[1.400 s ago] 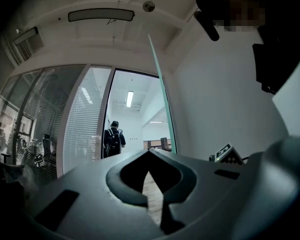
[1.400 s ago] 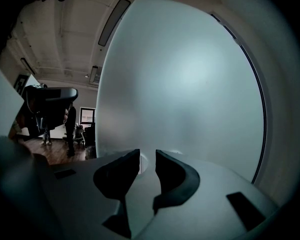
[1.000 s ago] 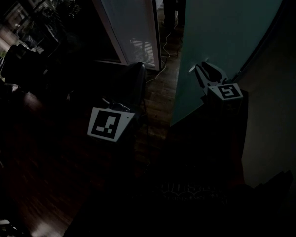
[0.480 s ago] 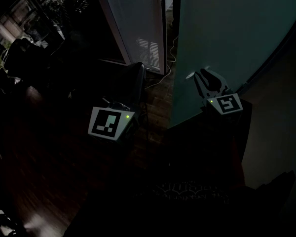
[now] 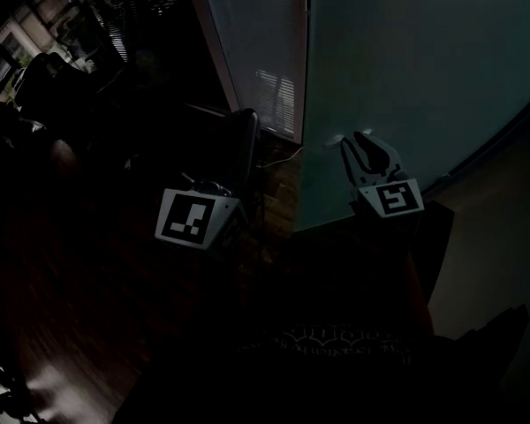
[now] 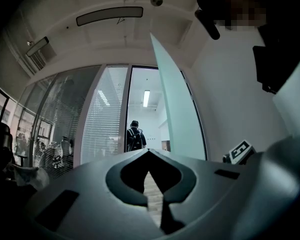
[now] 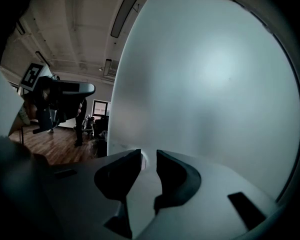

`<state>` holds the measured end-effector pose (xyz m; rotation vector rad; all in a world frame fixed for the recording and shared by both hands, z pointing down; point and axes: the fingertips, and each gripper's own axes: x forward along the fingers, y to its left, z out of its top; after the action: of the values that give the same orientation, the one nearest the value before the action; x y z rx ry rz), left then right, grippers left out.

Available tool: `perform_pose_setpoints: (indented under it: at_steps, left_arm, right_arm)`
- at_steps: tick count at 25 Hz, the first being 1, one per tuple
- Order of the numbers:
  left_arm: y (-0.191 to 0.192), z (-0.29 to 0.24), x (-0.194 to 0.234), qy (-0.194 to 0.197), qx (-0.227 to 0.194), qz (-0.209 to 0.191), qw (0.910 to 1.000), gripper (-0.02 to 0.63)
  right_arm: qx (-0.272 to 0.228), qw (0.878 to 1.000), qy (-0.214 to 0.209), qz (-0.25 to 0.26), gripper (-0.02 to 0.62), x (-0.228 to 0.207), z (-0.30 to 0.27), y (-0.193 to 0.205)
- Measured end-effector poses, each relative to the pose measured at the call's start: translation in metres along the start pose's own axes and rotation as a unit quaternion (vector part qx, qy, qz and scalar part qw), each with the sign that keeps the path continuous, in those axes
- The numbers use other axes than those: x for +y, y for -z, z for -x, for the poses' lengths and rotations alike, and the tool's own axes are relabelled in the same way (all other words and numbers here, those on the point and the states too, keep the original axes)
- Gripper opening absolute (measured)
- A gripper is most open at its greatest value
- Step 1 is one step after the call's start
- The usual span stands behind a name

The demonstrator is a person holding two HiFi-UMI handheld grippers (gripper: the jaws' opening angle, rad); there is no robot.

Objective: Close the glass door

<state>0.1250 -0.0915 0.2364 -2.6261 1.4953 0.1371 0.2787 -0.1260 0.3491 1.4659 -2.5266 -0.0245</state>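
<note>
The frosted glass door (image 5: 406,78) fills the upper right of the head view, with its free edge close to the blinds-covered glass panel (image 5: 265,51). My right gripper (image 5: 352,140) points at the door's face, tips against or just off the glass, its marker cube (image 5: 393,199) behind. In the right gripper view the door (image 7: 210,84) fills the frame. The right gripper (image 7: 148,154) has just been closing, but a gap remains with only glass behind it. My left gripper (image 6: 149,152) is shut and empty, aimed at the doorway. Its marker cube (image 5: 192,219) shows; its jaws are lost in the dark.
Through the narrow doorway a person with a backpack (image 6: 135,136) stands in a bright corridor. A white wall (image 6: 230,109) lies right of the door (image 6: 177,109). Dark desks and chairs (image 5: 35,87) stand at the left on a wooden floor (image 5: 88,325).
The door's free edge has swung left toward the blinds panel, narrowing the gap. My right gripper moved with it, and its jaws stand slightly closer together. The left gripper's cube stayed put in the picture.
</note>
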Motion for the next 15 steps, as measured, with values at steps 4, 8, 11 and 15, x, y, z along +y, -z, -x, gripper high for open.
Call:
perform_pose_setpoints:
  at_steps: [4, 8, 11, 15]
  left_arm:
    - [0.007, -0.008, 0.014, -0.012, 0.002, -0.003, 0.9999, -0.003]
    - [0.014, -0.019, 0.026, -0.023, 0.008, -0.003, 0.9997, -0.003]
    - [0.014, -0.026, 0.036, -0.024, 0.007, -0.001, 0.9997, -0.003]
    - [0.017, -0.044, 0.054, -0.017, 0.003, 0.001, 0.9998, -0.003]
  right_arm:
    - [-0.017, 0.999, 0.03, -0.012, 0.081, -0.013, -0.023, -0.008]
    - [-0.017, 0.999, 0.036, -0.017, 0.081, -0.024, -0.042, -0.007]
    - [-0.013, 0.999, 0.04, -0.023, 0.081, -0.028, -0.053, -0.006]
    - [-0.009, 0.998, 0.05, -0.026, 0.081, -0.035, -0.073, -0.005]
